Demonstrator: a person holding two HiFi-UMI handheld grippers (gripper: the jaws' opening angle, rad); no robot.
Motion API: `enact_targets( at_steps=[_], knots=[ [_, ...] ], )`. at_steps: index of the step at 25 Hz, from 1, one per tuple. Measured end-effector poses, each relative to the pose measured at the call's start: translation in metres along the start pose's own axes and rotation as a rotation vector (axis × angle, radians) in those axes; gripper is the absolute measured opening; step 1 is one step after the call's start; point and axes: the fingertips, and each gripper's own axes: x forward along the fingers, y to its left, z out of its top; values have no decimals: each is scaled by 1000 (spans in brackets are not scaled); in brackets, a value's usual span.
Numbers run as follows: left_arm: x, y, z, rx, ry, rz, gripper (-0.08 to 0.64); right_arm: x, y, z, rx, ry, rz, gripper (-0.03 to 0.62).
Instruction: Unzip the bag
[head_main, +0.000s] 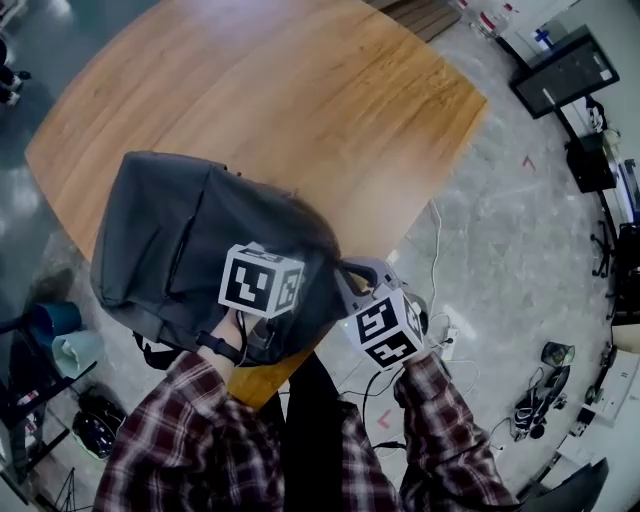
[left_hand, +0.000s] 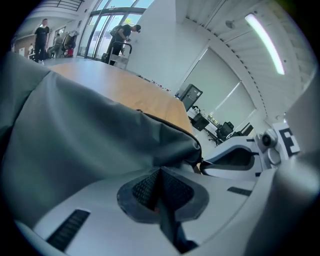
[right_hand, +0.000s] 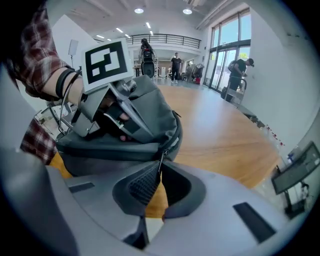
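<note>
A dark grey backpack (head_main: 180, 240) lies at the near edge of the round wooden table (head_main: 300, 90). My left gripper (head_main: 268, 292) sits on its near right corner. In the left gripper view its pads (left_hand: 145, 190) are pressed together on a fold of the bag's fabric (left_hand: 175, 147). My right gripper (head_main: 350, 280) is just right of the bag's corner. In the right gripper view, that gripper (right_hand: 159, 175) is shut on the thin zipper pull (right_hand: 160, 161), which hangs from the bag's zip line (right_hand: 172, 142). The left gripper (right_hand: 117, 117) shows there on top of the bag.
The bag overhangs the table's near edge (head_main: 270, 380). Cables and a power strip (head_main: 445, 345) lie on the floor to the right. Teal objects (head_main: 60, 335) stand at the left, and a black monitor (head_main: 565, 70) at the far right. People stand far off by the windows (right_hand: 239, 70).
</note>
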Motion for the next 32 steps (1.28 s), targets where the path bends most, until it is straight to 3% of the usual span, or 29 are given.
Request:
enact_targets(
  at_steps=[3, 5, 7, 10, 12, 20, 22, 27, 32],
  knots=[
    [4, -17, 3, 72, 12, -23, 6, -5, -3, -16, 59, 13, -62, 15],
    [2, -35, 9, 146, 9, -89, 6, -5, -8, -22, 100, 6, -78, 15],
    [1, -49, 21, 214, 7, -143, 6, -4, -10, -24, 114, -1, -85, 15],
    [10, -57, 29, 300, 52, -161, 6, -3, -14, -25, 114, -1, -89, 15],
    [18, -55, 25, 302, 87, -182, 6, -2, -9, -29, 106, 10, -81, 15],
    [33, -54, 24, 193, 151, -261, 6, -9, 6, -37, 55, 88, -76, 17],
    [29, -59, 22, 236, 178, -259, 6, -10, 2, -41, 33, 100, -89, 15],
    [16, -75, 31, 428, 279, -287, 6, -7, -12, -38, -11, 100, -121, 15],
    [38, -73, 30, 413, 359, -311, 6, -5, -8, -41, -118, 140, -106, 15]
  ],
)
